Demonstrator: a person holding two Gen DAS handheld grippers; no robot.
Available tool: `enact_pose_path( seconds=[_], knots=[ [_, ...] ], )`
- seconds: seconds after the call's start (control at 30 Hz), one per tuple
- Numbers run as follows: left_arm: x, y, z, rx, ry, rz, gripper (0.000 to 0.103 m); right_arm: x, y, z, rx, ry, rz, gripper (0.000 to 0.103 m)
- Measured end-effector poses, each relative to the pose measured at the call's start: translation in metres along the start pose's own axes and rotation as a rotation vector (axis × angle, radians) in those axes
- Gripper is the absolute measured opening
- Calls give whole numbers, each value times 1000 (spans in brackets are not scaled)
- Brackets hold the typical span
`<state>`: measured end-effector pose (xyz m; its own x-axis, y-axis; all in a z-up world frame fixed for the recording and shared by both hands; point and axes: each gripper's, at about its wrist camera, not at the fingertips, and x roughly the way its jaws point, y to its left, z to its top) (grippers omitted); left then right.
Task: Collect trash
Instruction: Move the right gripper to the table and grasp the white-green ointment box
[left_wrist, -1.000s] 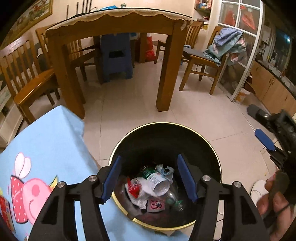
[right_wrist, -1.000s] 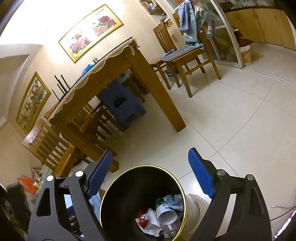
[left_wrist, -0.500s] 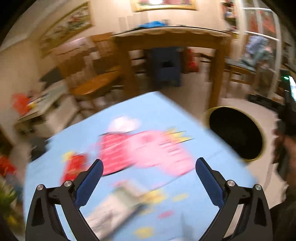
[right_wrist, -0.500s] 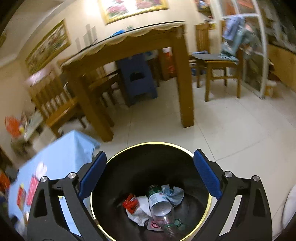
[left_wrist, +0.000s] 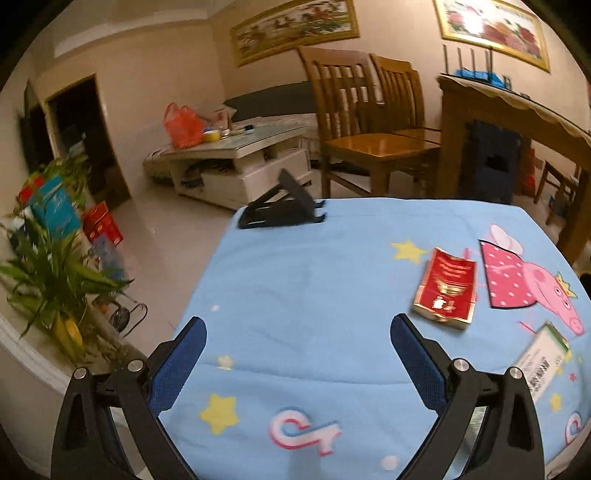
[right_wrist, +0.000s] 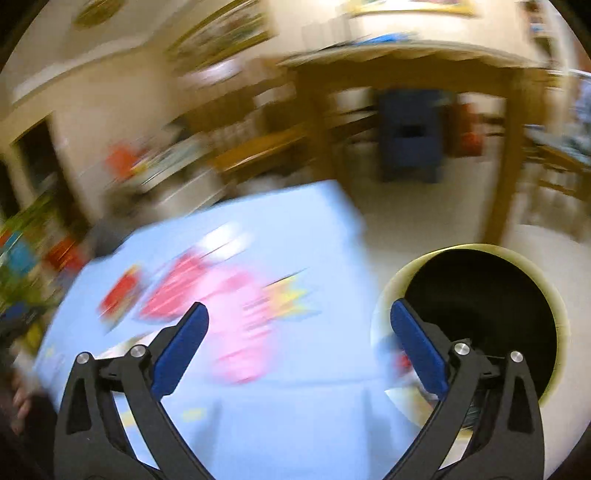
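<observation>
we find the left gripper (left_wrist: 295, 339), a black two-finger tool with blue pads, spread wide with nothing between its jaws, over the light blue cartoon-print cloth (left_wrist: 314, 280) that covers a low table. on that cloth, to the right of the gripper, lies a flat red and gold cardboard packet (left_wrist: 447, 290), and further right, near the frame edge, a white printed box with a green edge (left_wrist: 541, 363) (its lettering is too blurred to read). a black folding stand (left_wrist: 282, 206) sits at the far left corner of the cloth. beyond it we see a white coffee table (left_wrist: 236, 162) carrying an orange plastic bag (left_wrist: 183, 125), and wooden slat-back chairs (left_wrist: 365, 122).

the right gripper (right_wrist: 297, 341) is opening, with nothing between its jaws. its view is heavily smeared. there we make out the round black bin with a gold rim (right_wrist: 517, 284) standing on the pale floor just beside the right edge of the blue cloth; its contents cannot be told.
</observation>
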<state>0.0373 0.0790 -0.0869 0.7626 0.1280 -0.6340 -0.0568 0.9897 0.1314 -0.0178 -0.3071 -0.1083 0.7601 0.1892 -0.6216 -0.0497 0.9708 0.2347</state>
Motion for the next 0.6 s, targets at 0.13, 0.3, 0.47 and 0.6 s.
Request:
enact_pose_path(
  seconds=[0.13,0.3,0.47,0.6],
  knots=[
    [3,12,-4,-26,-8,-21,96,17,79,-5,-160,89,150,97],
    [-1,17,-8,-33,-40,-79,96,33,164,-14,-455,213,287,97],
    [-5,19,-11,-50,-69,-108,96,41,213,-25,-656,274,268,97],
    [-8,19,-12,-51,-82,-118,96,42,225,-38,-737,303,255,97]
  ],
)
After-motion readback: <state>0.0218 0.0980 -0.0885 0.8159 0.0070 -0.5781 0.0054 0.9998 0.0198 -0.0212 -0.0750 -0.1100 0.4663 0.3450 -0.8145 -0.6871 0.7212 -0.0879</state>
